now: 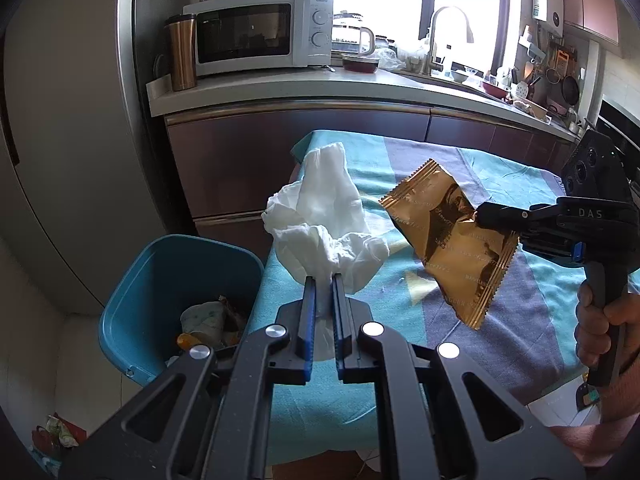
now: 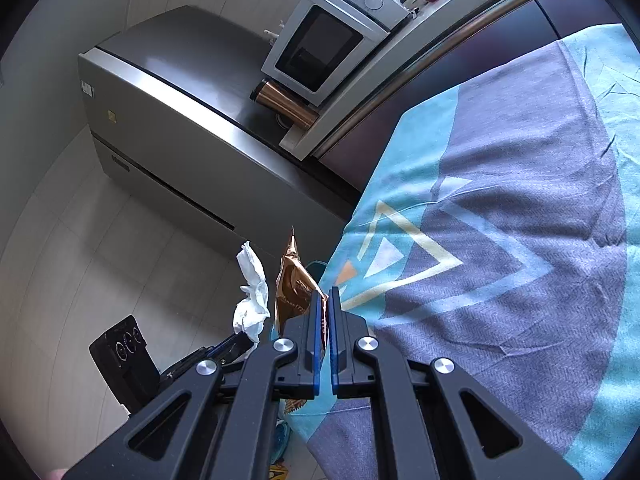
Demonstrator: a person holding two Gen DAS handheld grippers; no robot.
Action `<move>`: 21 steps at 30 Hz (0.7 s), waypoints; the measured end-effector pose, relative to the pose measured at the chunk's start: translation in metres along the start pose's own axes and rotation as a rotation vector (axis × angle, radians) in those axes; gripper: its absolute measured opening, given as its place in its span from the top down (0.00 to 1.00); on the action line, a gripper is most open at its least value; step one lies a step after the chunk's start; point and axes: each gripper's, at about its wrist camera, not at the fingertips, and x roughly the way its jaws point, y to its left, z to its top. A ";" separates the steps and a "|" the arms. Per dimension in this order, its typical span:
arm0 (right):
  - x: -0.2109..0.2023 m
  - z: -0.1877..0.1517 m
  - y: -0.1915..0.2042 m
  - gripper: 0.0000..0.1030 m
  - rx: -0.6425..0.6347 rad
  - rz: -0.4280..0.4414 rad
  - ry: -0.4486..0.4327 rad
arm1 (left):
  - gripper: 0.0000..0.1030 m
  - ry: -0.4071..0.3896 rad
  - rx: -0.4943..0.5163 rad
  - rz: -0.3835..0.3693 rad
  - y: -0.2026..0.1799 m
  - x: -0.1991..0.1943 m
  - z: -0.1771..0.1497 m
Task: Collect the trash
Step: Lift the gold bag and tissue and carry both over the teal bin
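Kitchen cabinets back my cloth-covered table. My left gripper fingers pinch a crumpled tissue; my right gripper pinches a gold wrapper, both lifted clear, near the blue bin for dropping.

Kitchen in daylight. Ahead of the fingers, a bright window sits behind a pale counter with a white microwave, a copper mug and a tap. Dark cabinets run below. A steel fridge stands left on pale floor tiles.
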 end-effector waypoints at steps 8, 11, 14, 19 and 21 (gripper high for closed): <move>0.014 0.001 0.007 0.97 -0.014 0.010 0.018 | 0.92 0.004 -0.021 0.028 0.015 0.001 -0.003; 0.019 0.002 0.010 0.97 -0.020 0.013 0.024 | 0.92 0.005 -0.029 0.038 0.021 0.001 -0.004; 0.025 0.003 0.012 0.97 -0.023 0.016 0.031 | 0.92 0.005 -0.036 0.048 0.027 0.002 -0.005; 0.032 0.004 0.016 0.97 -0.030 0.022 0.042 | 0.92 0.002 -0.048 0.068 0.037 0.002 -0.005; 0.036 0.005 0.019 0.97 -0.036 0.022 0.046 | 0.92 0.000 -0.054 0.076 0.042 0.001 -0.006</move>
